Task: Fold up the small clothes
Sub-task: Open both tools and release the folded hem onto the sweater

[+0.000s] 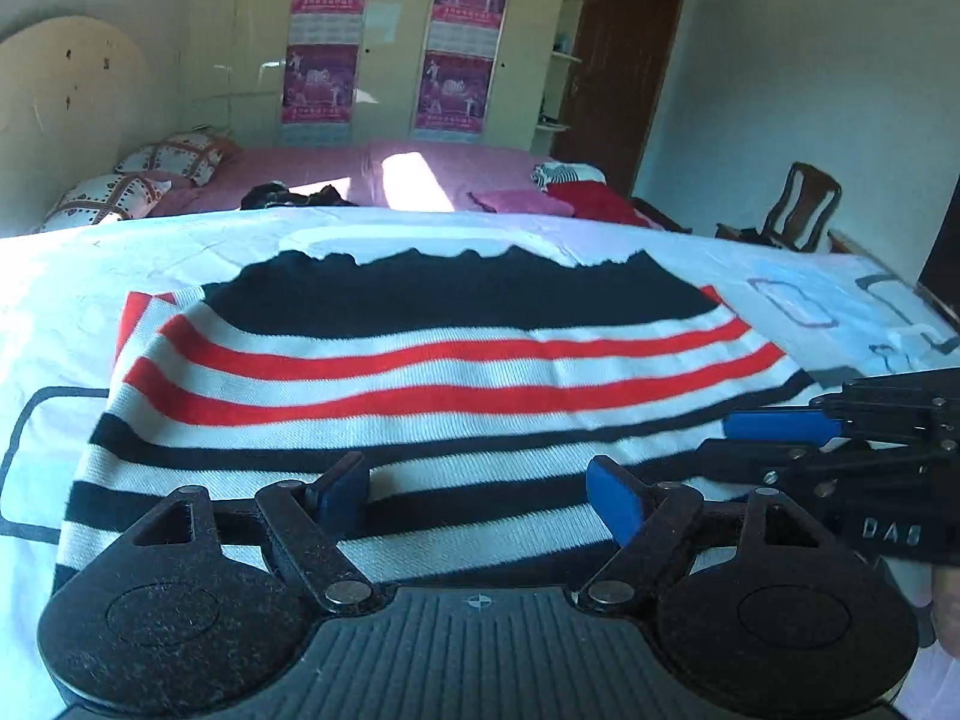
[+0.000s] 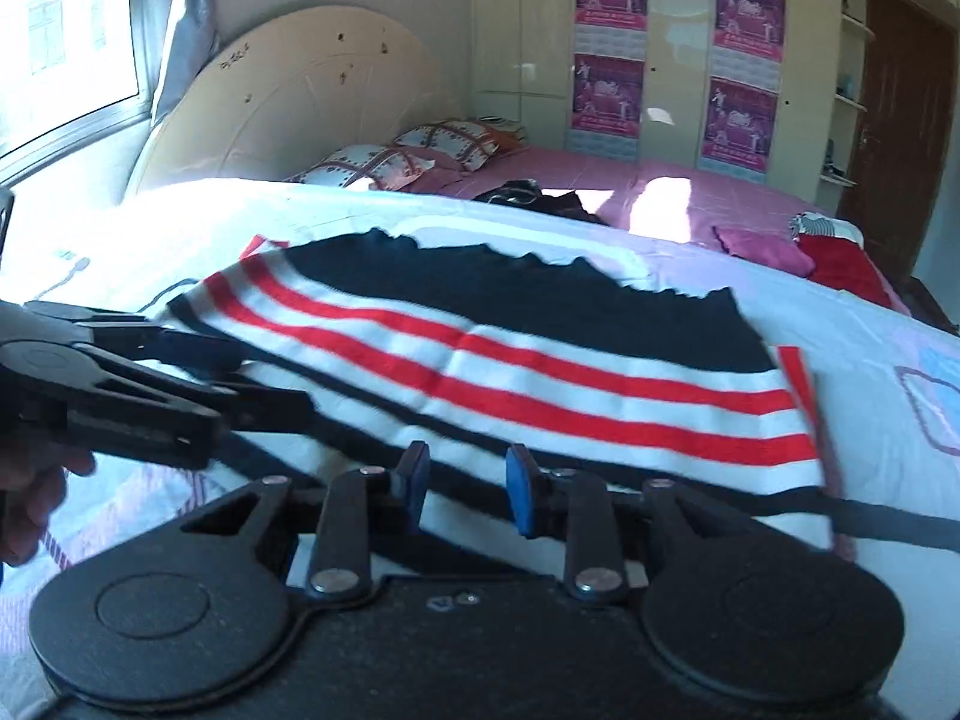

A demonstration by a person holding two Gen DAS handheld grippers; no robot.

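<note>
A small knitted garment (image 1: pixel 432 372) with navy, red and white stripes lies spread flat on the white bed sheet (image 1: pixel 72 312); it also shows in the right wrist view (image 2: pixel 540 360). My left gripper (image 1: pixel 480 495) is open, its blue pads wide apart just over the garment's near hem. My right gripper (image 2: pixel 465 483) is open with a narrower gap, over the near striped edge. Each gripper shows from the side in the other's view: the right gripper (image 1: pixel 774 438) at the right, the left gripper (image 2: pixel 198 360) at the left.
A pink bed (image 1: pixel 360 174) lies behind, with patterned pillows (image 1: pixel 174 159), dark clothes (image 1: pixel 288 195) and red and pink clothes (image 1: pixel 576 198). A wardrobe with posters (image 1: pixel 390 42), a brown door (image 1: pixel 624 72) and a wooden chair (image 1: pixel 798 204) stand beyond.
</note>
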